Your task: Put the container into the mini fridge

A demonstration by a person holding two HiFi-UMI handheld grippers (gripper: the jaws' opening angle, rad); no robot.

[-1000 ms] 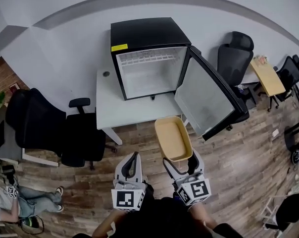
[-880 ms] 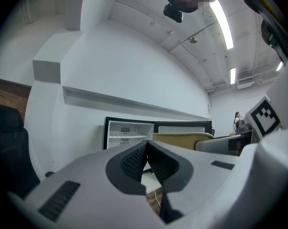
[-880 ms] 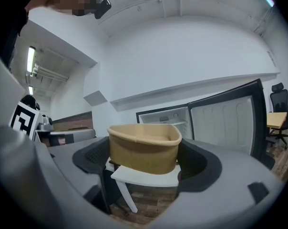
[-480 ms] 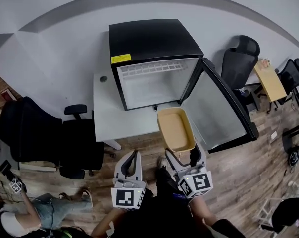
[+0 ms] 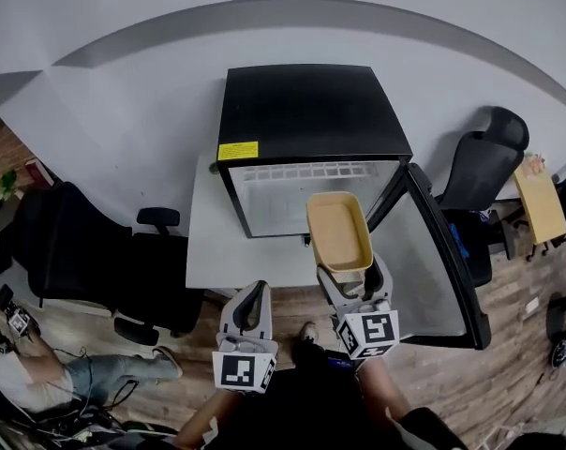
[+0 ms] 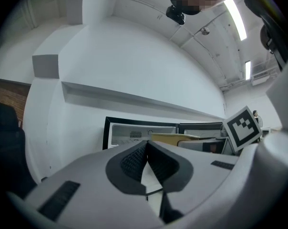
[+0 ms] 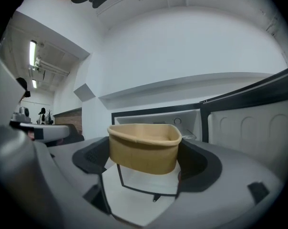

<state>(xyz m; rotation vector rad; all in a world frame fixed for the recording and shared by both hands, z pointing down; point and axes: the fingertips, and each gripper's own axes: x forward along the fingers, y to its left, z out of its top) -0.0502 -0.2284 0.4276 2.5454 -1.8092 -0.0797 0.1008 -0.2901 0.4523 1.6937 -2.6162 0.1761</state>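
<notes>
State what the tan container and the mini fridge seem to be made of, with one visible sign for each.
The container looks like pressed paper or plant fibre: matte tan, thin walls, rolled rim. The mini fridge shell seems painted metal, flat matte black; its lining looks like white moulded plastic.

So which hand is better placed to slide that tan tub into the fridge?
The right. The right gripper holds the container just in front of the open mini fridge, its door swung aside. The left gripper is shut on nothing and sits further back.
</notes>
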